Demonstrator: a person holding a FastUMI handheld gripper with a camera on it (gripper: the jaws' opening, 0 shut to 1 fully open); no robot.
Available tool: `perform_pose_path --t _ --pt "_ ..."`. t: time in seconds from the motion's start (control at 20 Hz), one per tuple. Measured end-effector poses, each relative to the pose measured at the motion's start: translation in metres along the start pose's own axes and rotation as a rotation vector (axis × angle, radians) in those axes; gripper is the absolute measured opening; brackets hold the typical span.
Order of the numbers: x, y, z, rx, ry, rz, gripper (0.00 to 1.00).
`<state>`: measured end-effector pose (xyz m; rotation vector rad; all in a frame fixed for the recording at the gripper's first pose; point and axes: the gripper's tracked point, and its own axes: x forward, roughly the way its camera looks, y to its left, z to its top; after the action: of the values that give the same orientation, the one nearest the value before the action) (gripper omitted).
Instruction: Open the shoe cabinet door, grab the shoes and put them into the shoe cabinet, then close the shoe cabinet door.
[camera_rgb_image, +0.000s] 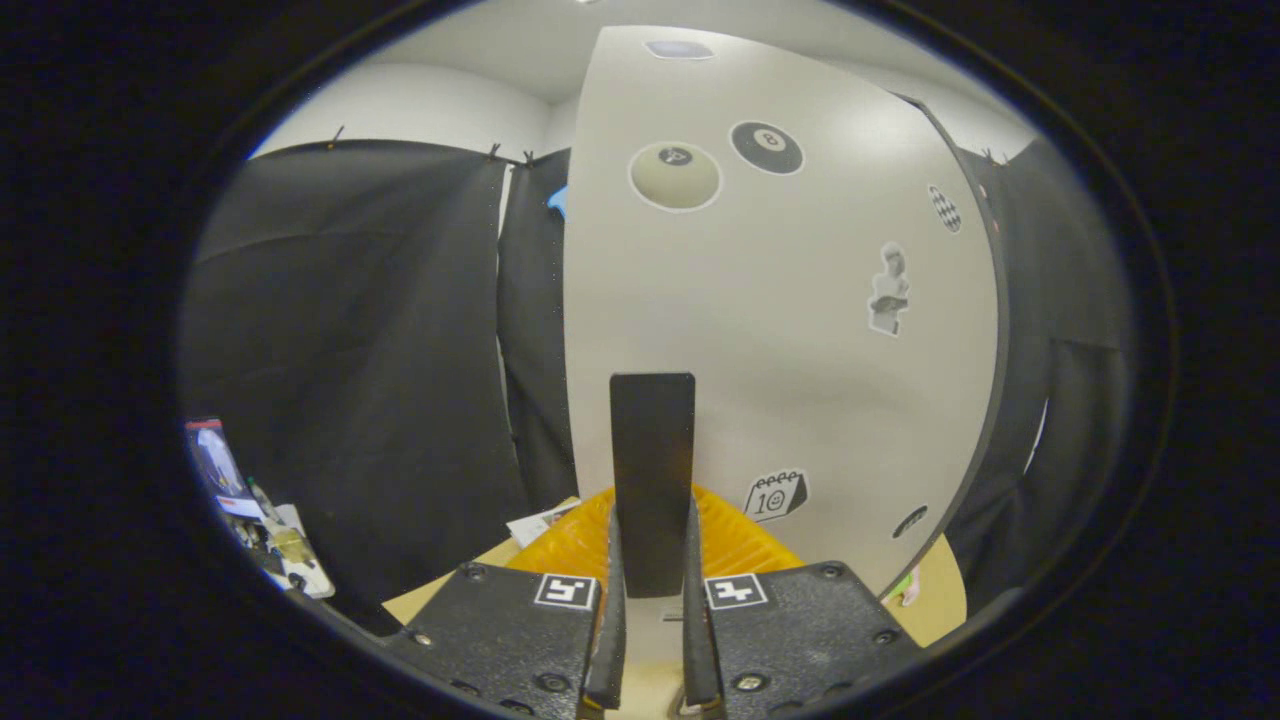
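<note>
While the gripper (652, 640) is closing narrowly on the dark upright handle (652, 470) of the shoe cabinet door (790, 330), both fingers appear to be pressing it, though contact is partly hidden. An orange ribbed object (735, 545) is lying below. Swinging steadily along the door's arc should be preventing slip.

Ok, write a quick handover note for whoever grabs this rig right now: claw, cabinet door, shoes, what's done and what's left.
Claw: fingers nearly together, clamped on the dark upright door handle between them.
Cabinet door: white panel with stickers, just beyond the fingers; whether it is ajar or shut cannot be told.
Yellow ribbed mat lies at the door's foot.
Shoes: position not confirmed.
Left: confirm the door's state and how far the job has got, then carry on from there.
</note>
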<state>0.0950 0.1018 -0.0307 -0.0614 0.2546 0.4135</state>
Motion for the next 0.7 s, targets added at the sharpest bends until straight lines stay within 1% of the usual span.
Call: perform_pose_path --t 0.25,0.45,0.7 --pt "-0.044 -0.011 -0.003 -0.023 0.015 0.028 0.26" --pt "-0.066 -0.021 -0.007 -0.028 0.003 0.043 0.26" --pt "-0.11 -0.045 -0.009 -0.036 0.005 0.013 0.26"
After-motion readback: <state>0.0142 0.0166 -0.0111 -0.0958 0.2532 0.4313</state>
